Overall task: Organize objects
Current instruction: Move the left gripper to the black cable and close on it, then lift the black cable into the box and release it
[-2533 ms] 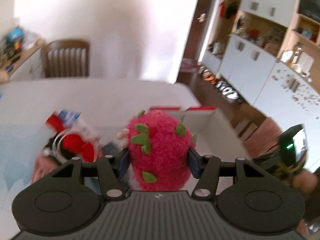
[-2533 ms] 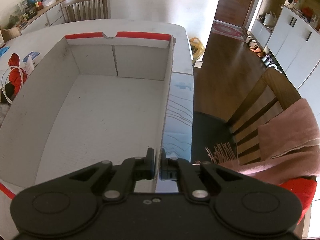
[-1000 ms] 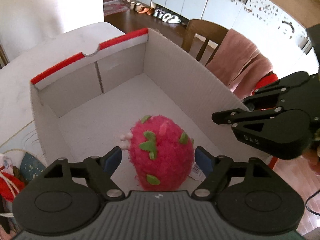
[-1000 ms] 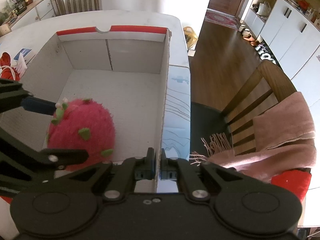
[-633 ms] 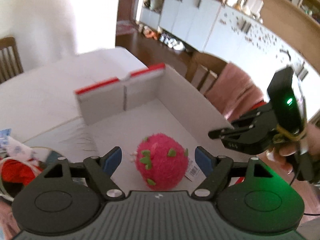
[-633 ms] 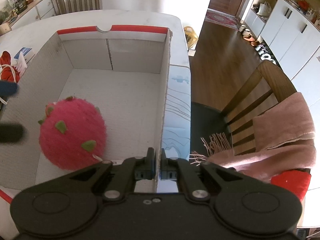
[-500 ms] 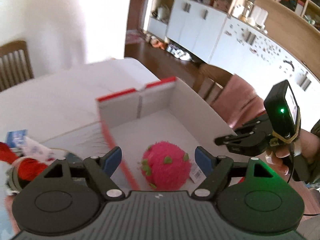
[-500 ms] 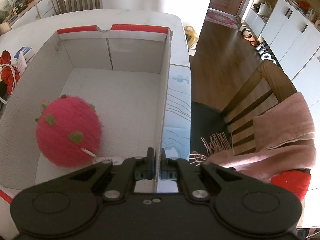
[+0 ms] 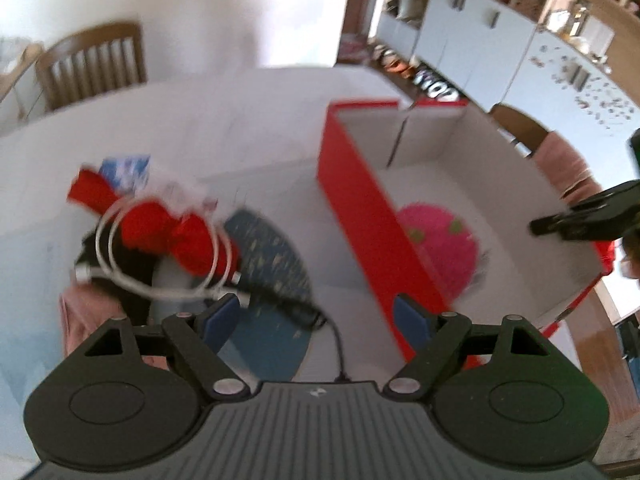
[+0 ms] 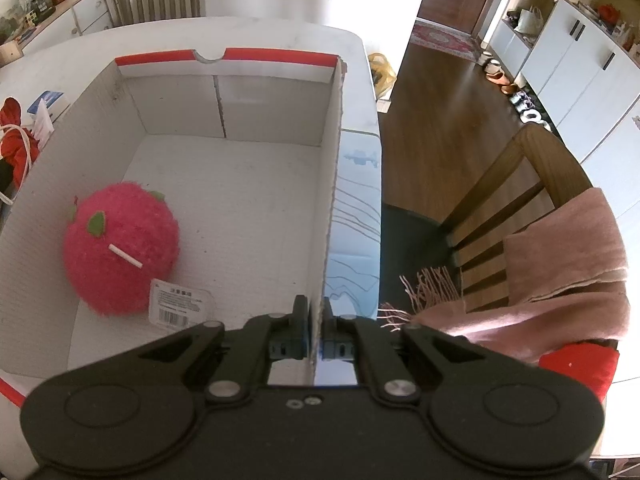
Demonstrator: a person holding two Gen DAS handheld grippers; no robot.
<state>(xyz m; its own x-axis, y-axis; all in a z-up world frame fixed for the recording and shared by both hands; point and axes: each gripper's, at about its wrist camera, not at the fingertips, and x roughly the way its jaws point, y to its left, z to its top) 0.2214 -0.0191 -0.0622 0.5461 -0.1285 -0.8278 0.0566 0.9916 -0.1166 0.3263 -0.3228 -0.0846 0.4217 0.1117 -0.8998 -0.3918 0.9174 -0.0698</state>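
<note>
One item of the sorting job looks done: the pink plush strawberry lies on the floor of the cardboard box, near its left wall, with its paper tag flopped out beside it and nothing gripping it. The right gripper has its fingers pressed together on the box's right wall, pinching the thin cardboard edge, apparently to steady the box on the white table. The left gripper hangs outside the box with its blue-padded fingers spread wide and nothing between them, pointed toward the pile that remains on the table to the left of the box. That pile holds a red cloth item, a looped white cable, a dark blue patterned piece with a black cord running from it, something black, and a pink fabric at the near edge; the left wrist view is smeared by motion, so exactly what each of these is cannot be told with confidence. Judged from how things lie, the task is at an early stage, with one object boxed and several loose ones left to be lifted over the red outer wall and set inside. The white cable, sitting nearest the open fingers, seems the likeliest next pick.
</note>
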